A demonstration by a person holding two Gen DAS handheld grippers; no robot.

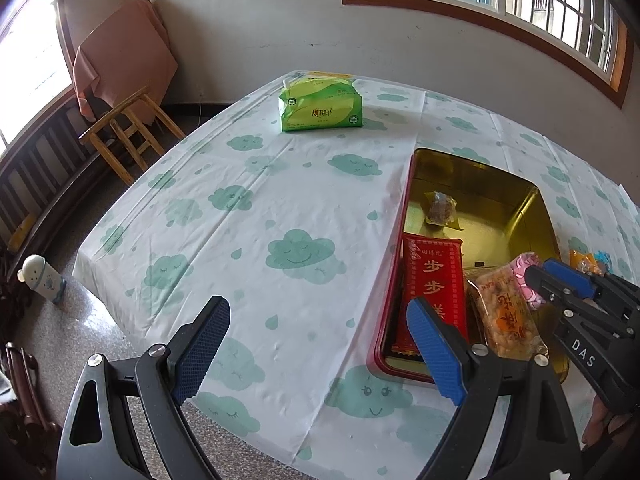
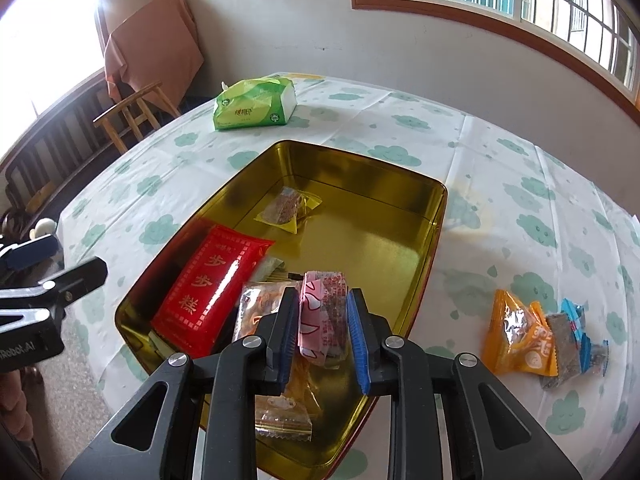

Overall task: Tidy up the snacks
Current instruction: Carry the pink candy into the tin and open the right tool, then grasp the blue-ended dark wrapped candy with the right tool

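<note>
A gold tin (image 2: pixel 400 208) with a red outer rim sits on the table; it also shows in the left wrist view (image 1: pixel 512 200). Inside lie a red packet (image 2: pixel 208 284), a clear orange snack bag (image 2: pixel 256 312) and a small wrapped snack (image 2: pixel 288 210). My right gripper (image 2: pixel 324 328) is shut on a pink snack packet (image 2: pixel 324 312), held over the tin's near end. My left gripper (image 1: pixel 316 348) is open and empty, over the table left of the tin. An orange packet (image 2: pixel 520 336) and a blue packet (image 2: pixel 576 336) lie on the table right of the tin.
A green tissue pack (image 1: pixel 320 104) sits at the table's far side. The cloud-print tablecloth (image 1: pixel 240 220) covers the table. A wooden stool (image 1: pixel 128 128) and a draped chair stand beyond the left edge. A white bottle (image 1: pixel 42 278) stands on the floor.
</note>
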